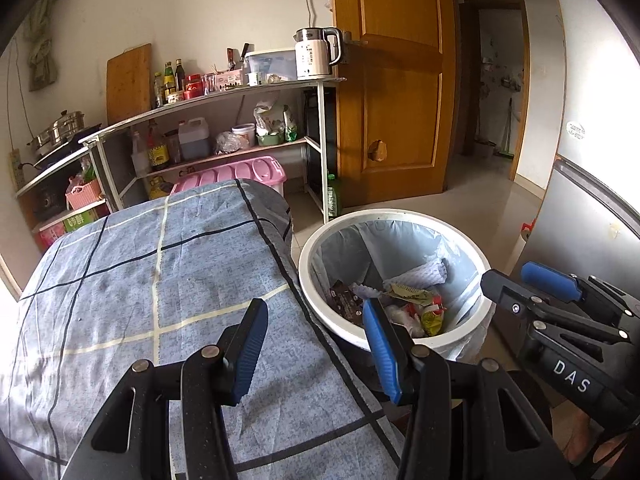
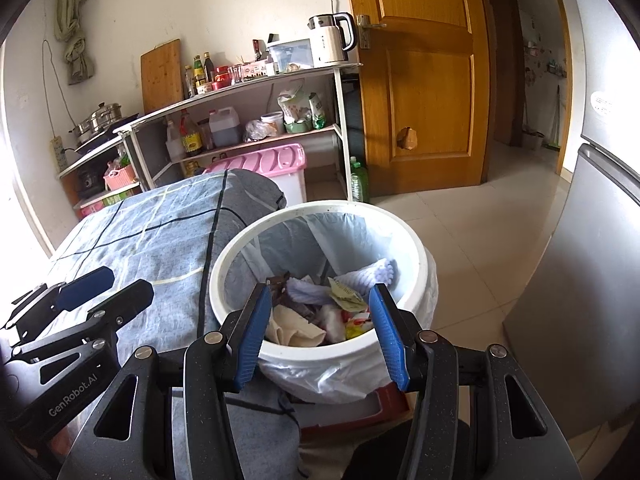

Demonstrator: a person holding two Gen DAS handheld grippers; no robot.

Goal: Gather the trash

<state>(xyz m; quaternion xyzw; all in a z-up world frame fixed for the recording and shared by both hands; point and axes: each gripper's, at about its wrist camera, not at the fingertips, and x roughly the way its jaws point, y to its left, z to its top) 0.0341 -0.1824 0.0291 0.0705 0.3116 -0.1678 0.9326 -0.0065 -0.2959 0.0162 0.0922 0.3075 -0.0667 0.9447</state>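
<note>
At the far left, a steamer pot sits on a low stand, and beside it a metal shelf rack holds sauce bottles, jars and a white electric kettle. In front of these lies the counter, draped in a blue checked cloth and bare of any litter where it shows.

The left gripper hangs over the counter's right edge, its blue-padded jaws standing apart with nothing between them. Just beside that edge, on the floor, stands the white trash bin, lined with a pale plastic bag whose loose skirt hangs outside the rim. The collected trash, made up of wrappers, crumpled tissue and a brown cloth-like piece, already lies in the bottom of the bin. The right gripper hovers above the bin's near rim, its jaws also parted and empty. Further right come the wooden door and a grey refrigerator.

As I judge it, the collecting looks largely done. The risks from here are a gripper catching the bag's slack skirt or knocking the rim, which could tip the light bin and spill the trash, and the two grippers bumping each other, since they hang close together.
</note>
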